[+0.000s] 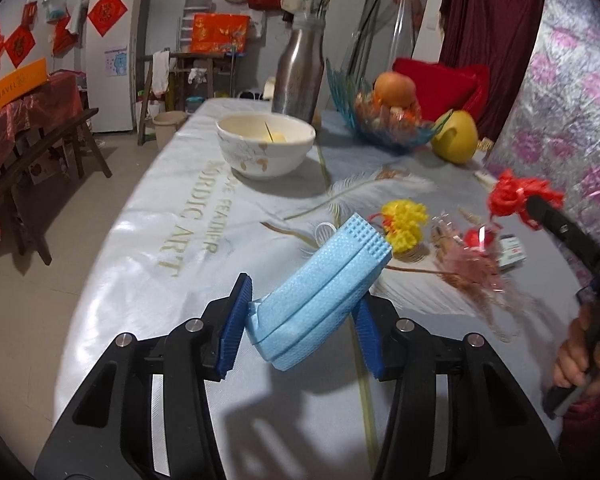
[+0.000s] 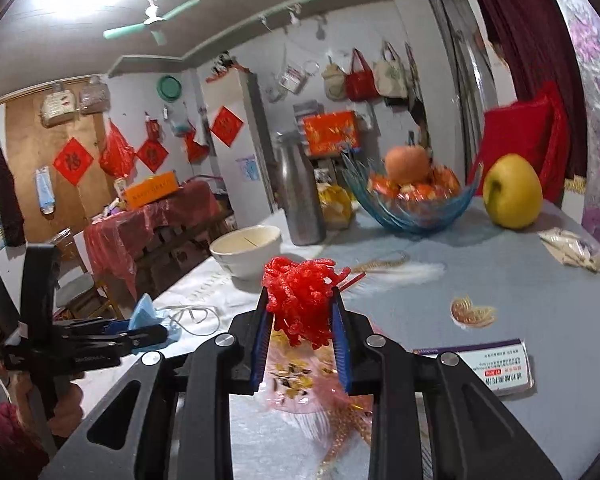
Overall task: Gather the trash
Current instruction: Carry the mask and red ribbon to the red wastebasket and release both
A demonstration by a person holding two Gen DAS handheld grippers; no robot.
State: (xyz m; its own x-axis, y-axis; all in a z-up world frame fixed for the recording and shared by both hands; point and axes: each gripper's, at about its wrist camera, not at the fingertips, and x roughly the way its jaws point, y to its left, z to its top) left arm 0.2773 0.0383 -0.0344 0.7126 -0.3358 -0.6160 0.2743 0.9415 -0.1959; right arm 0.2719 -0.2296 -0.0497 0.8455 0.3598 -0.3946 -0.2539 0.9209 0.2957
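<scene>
Above the table (image 1: 148, 240) | left gripper (image 1: 300, 316) clamped on blue mask (image 1: 320, 288) | right gripper (image 2: 302, 320) clamped on red foam net (image 2: 300, 292) | bare cloth beneath both.

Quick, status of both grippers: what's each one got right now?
Left gripper: closed on the folded blue face mask, lifted off the table.
Right gripper: closed on the red foam net.

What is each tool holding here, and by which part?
The left tool clamps the folded blue face mask across its lower end. The right tool pinches the red foam-net wad by its sides.
</scene>
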